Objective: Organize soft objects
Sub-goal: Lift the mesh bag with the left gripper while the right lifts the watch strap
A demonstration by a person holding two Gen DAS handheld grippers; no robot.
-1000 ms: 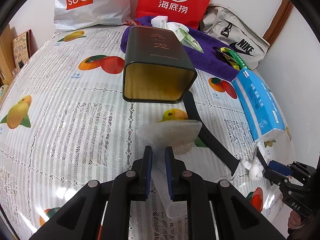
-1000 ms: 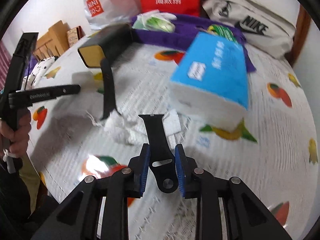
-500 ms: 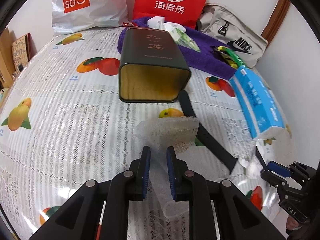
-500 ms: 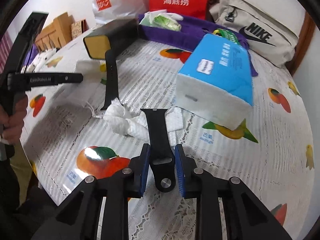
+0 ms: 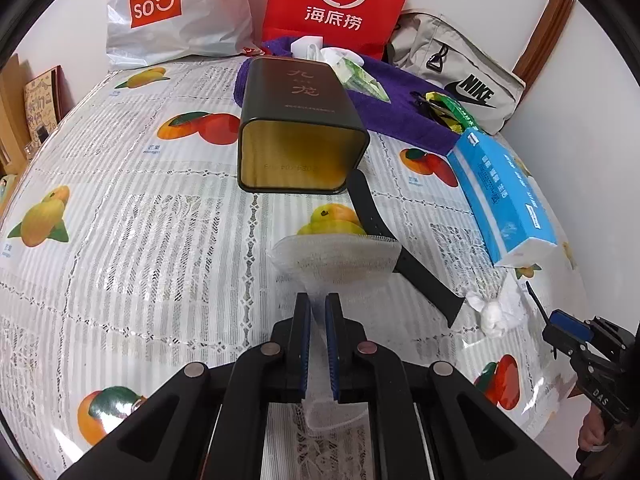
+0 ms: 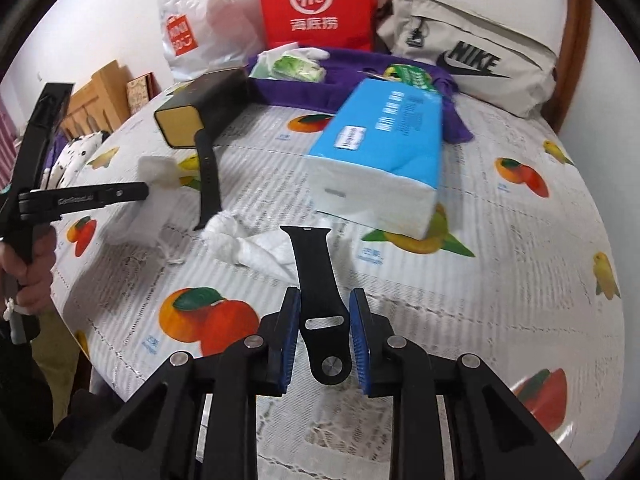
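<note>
Carrying step, both grippers loaded, tin point(image 5: 300, 148) open-mouthed ahead of the left fingers.

Left gripper point(image 5: 317, 340) nearly closed, pinching white mesh cloth point(image 5: 336, 256); right gripper point(image 6: 323, 340) clamps the short watch strap point(image 6: 316, 280) by its edges. Next, probably, feeding the cloth forward into the tin.

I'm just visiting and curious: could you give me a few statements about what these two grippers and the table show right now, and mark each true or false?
1. The left gripper is shut on a white gauze cloth. True.
2. The right gripper holds a tissue pack. False: it holds a black watch strap.
3. The dark tin stands upright. False: it lies on its side, opening toward the left wrist camera.
4. A second black strap lies on the tablecloth. True.
</note>
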